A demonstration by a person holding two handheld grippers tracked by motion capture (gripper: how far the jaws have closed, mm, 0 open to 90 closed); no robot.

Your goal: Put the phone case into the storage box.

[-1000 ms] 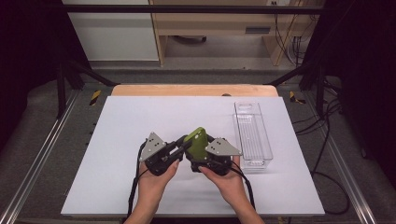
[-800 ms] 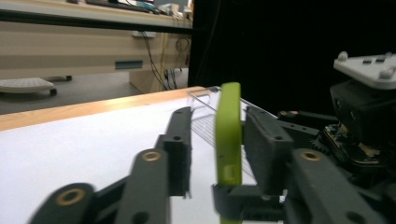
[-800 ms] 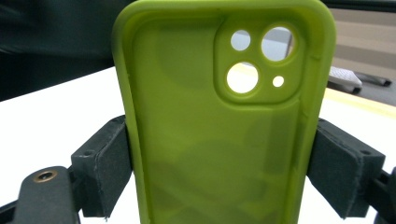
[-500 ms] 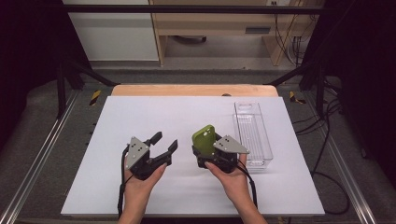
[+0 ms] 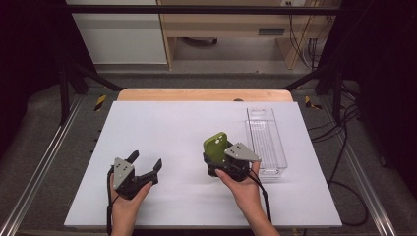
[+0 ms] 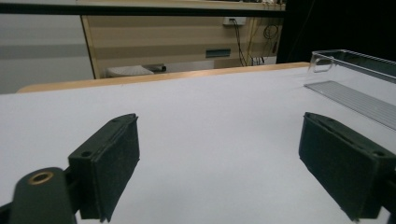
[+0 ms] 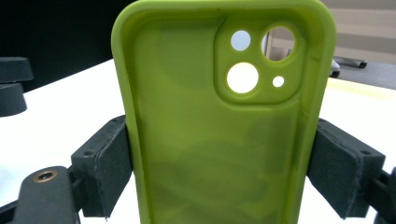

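My right gripper (image 5: 215, 156) is shut on a lime-green phone case (image 5: 216, 144), which stands upright between its jaws near the middle of the white table. In the right gripper view the case (image 7: 219, 121) shows its hollow inside with the camera cut-outs at the top, and both pads (image 7: 109, 163) press on its long edges. My left gripper (image 5: 146, 162) sits low over the table at the front left, apart from the case. Its jaws have just been opening and stand wide with nothing between them; the left gripper view shows bare table between the pads (image 6: 112, 163).
A clear plastic tray (image 5: 266, 142) lies lengthwise at the right of the white table top (image 5: 167, 123), just beyond my right gripper; its near wall (image 6: 355, 58) shows in the left gripper view. A wooden edge (image 5: 196, 95) runs along the far side.
My left gripper let go of the green case, opened wide, and moved left and down toward the front of the table. The right gripper kept the case and stayed put.
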